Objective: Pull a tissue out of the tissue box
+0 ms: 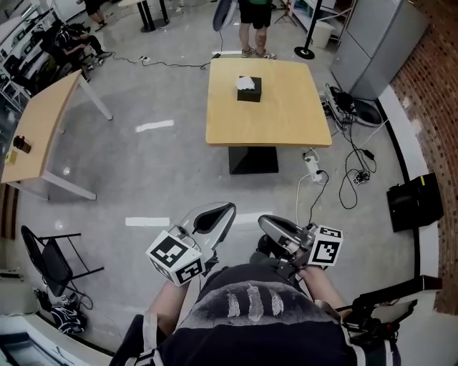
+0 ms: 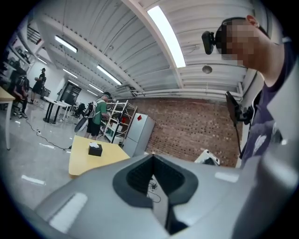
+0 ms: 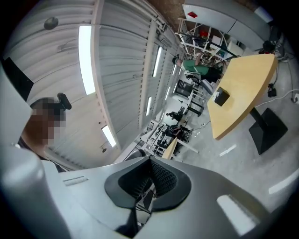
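Standing well back from a light wooden table (image 1: pixel 268 118), a person holds both grippers close to the body, low and near in the head view. The tissue box (image 1: pixel 249 88), black with a white tissue (image 1: pixel 247 81) rising from its top, sits on the far half of that table, a little left of its middle. Bare grey floor (image 1: pixel 157 171) lies between the box and both grippers, so it is well apart from them and untouched.

The left gripper (image 1: pixel 229 209) has its jaws pressed together with nothing between them. From the left gripper view, the closed tips (image 2: pixel 152 157) point past the table's right side, and the box (image 2: pixel 95 149) shows far off to the left on the yellow tabletop (image 2: pixel 86 163).

The right gripper (image 1: pixel 263 220) is likewise closed on nothing, its padded jaws meeting at the tip (image 3: pixel 149 160). In the right gripper view, which is rolled over, the box (image 3: pixel 221 97) appears small and far at upper right, on the tabletop (image 3: pixel 247 79).

A second person (image 1: pixel 255 21) stands just beyond the table's far edge. A second table (image 1: pixel 39 132) stands at left, a folding chair (image 1: pixel 50 261) near left, and a grey cabinet (image 1: pixel 379 43) and brick wall (image 1: pixel 436 93) at right, with cables (image 1: pixel 351 168) on the floor beside the table.
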The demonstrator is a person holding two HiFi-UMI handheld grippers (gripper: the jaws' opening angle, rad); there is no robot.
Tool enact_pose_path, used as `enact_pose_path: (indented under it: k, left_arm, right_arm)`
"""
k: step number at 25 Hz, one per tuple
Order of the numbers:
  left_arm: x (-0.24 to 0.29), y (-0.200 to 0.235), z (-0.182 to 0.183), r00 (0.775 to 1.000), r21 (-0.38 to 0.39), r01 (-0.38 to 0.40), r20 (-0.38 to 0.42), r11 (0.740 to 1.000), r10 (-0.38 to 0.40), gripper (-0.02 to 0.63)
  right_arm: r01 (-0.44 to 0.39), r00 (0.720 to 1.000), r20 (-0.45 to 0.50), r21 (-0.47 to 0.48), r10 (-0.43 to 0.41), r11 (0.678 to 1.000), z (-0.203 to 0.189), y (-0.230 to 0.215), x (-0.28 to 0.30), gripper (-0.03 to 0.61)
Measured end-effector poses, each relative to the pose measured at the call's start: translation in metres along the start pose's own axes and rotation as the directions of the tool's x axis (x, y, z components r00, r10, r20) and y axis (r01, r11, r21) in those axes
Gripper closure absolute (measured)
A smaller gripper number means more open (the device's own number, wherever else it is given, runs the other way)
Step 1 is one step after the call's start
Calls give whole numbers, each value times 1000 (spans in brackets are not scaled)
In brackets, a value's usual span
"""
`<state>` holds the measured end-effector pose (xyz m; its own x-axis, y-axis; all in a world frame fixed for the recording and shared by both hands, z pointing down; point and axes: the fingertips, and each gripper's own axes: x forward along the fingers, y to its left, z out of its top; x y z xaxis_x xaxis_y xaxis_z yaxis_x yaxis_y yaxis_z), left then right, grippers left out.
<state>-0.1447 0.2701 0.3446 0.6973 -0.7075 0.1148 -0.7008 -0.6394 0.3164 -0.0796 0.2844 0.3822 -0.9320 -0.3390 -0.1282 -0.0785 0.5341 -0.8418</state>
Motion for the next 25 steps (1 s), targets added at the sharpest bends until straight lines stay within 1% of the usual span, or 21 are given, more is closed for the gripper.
enact_pose_path:
  k: [2, 4, 8, 11, 15, 20, 22, 25]
  left_arm:
    - [28, 1, 3, 1000, 11, -4, -20, 1000, 5, 612]
    - [54, 0, 5, 999, 16, 0, -33, 1000, 0, 612]
    - [102, 3, 4, 998, 24, -6, -67, 1000, 7, 612]
    - [131, 5, 5, 997, 23, -22, -75, 1000, 24, 612]
    - [161, 11, 8, 995, 29, -64, -78, 998, 66, 612]
    - [191, 19, 10, 990, 43, -124, -60, 991, 126, 612]
    - [196, 20, 11, 987, 61, -142, -66, 988, 146, 612]
    - [195, 28, 7, 976, 110, -180, -102, 977, 191, 612]
  right_arm:
    - [-3, 998, 56, 21, 2, 1000, 26, -16, -15, 586]
    - [-1, 997, 82, 38, -2, 999, 46, -33, -29, 586]
    - [-5, 997, 83, 59, 0, 998, 75, -64, -47, 586]
    - [-14, 996, 84, 61, 9, 998, 99, -81, -57, 586]
    - [-40, 999, 36, 64, 38, 997, 121, -100, -63, 586]
    - [-64, 998, -2, 52, 64, 997, 151, -127, -73, 586]
    - [-66, 997, -40, 37, 67, 997, 154, -132, -72, 586]
    - [-58, 992, -116, -15, 56, 998, 149, -134, -60, 586]
